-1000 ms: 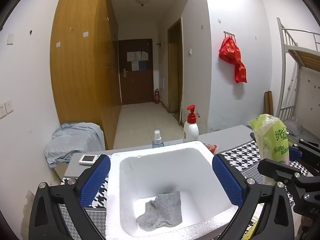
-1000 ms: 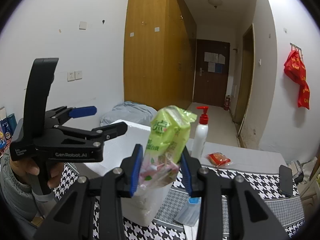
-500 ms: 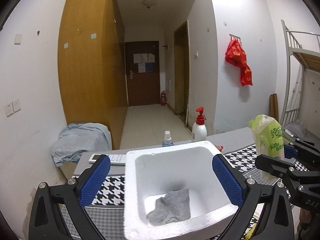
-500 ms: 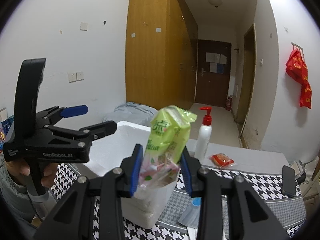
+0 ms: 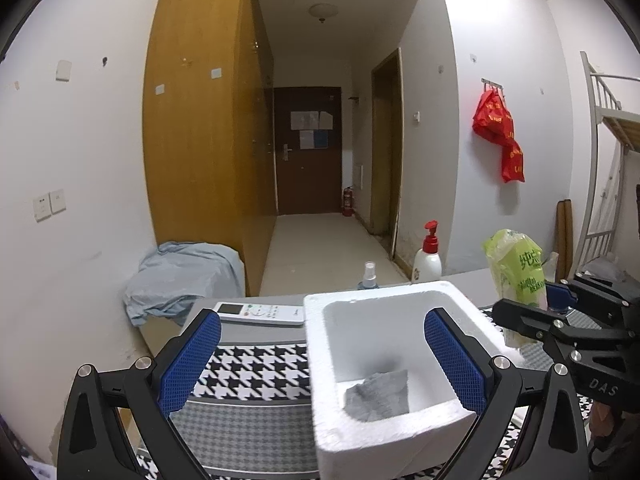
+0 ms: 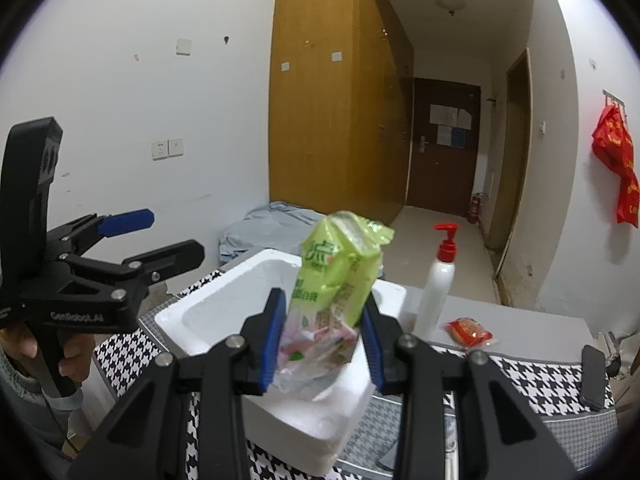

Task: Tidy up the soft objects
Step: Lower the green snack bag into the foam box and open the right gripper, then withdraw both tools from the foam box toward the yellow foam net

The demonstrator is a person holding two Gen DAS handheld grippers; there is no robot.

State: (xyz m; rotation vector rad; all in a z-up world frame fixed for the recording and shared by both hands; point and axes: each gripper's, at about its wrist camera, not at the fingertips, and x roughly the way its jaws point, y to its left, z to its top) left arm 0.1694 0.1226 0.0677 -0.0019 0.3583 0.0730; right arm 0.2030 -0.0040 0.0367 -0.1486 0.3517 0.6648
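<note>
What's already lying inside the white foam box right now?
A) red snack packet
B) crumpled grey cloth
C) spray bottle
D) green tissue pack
B: the left wrist view shows a crumpled grey cloth on the floor of the white foam box; the green tissue pack is clamped in the right hand-held gripper, not lying in the box.

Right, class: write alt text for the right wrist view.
The right hand-held gripper holds a green tissue pack above a white foam box. The left hand-held gripper is open beside it.
</note>
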